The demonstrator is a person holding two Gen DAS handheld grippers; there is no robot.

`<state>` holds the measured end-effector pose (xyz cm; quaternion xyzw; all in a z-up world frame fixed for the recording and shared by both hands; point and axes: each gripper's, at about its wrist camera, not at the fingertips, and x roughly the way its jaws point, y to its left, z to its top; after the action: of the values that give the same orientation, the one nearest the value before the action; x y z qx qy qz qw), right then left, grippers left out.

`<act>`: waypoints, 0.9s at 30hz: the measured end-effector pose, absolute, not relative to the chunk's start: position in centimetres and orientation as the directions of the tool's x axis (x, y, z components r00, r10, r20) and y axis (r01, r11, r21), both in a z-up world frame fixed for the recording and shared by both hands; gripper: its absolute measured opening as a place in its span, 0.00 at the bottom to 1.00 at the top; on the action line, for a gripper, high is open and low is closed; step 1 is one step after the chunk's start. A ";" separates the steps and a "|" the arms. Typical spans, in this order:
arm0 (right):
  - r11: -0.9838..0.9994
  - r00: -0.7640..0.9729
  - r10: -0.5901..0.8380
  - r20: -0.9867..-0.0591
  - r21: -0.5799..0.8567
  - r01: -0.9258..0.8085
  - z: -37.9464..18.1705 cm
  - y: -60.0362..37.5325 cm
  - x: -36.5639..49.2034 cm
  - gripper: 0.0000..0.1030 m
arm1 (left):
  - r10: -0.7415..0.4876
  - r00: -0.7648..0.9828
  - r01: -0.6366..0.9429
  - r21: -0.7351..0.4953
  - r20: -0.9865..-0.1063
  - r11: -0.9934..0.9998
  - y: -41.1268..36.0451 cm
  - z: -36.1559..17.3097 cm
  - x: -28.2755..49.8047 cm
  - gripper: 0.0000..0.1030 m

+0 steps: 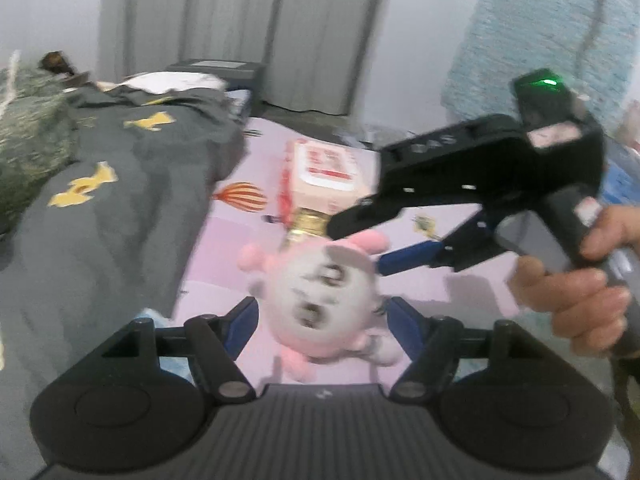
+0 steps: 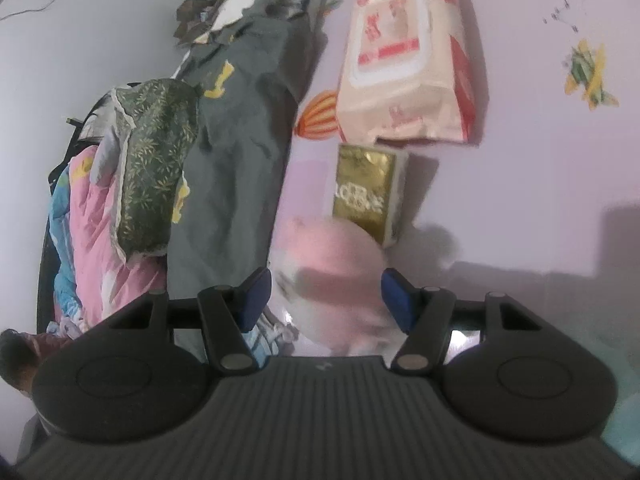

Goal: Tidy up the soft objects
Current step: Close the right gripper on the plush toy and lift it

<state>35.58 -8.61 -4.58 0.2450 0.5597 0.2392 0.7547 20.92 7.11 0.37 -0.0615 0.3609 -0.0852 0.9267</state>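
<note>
Both grippers' fingers apart: left gripper [image 1: 320, 326] straddling pink plush toy [image 1: 326, 300], right gripper [image 2: 326, 300] over it, contact unclear

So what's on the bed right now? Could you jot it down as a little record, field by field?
surface: lilac bedsheet printed with balloons and planes
toy: pink and white plush doll, between the fingers of the left claw
left claw: whether its pads press on the doll is unclear
right claw: around the doll from the other side, grip unclear
behind the toy: gold packet, then a wet-wipes pack
beside them: grey quilt with yellow shapes
</note>
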 end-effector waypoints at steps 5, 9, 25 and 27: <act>0.791 0.271 0.608 -0.746 0.599 -0.125 -4.7 -7.4 37.1 0.62 | -0.198 0.678 0.055 -0.219 -0.708 0.974 8.1 -0.5 23.3 0.68; 0.816 0.265 0.578 -0.772 0.558 -0.153 -5.1 -7.1 37.6 0.63 | -0.210 0.632 0.096 -0.194 -0.746 0.976 7.3 -1.2 24.8 0.68; 0.766 0.170 0.642 -0.748 0.617 -0.179 -7.0 -7.8 36.9 0.71 | -0.184 0.555 0.099 -0.155 -0.812 0.983 4.6 -2.8 27.1 0.67; 0.766 0.182 0.643 -0.744 0.619 -0.173 -6.5 -7.7 36.7 0.68 | -0.177 0.563 0.090 -0.153 -0.808 0.984 4.6 -2.2 26.9 0.67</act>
<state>36.72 -7.75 -6.50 0.2032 0.5774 0.2750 0.7414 26.89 4.64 -2.17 -0.0473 0.4615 -0.0756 0.8826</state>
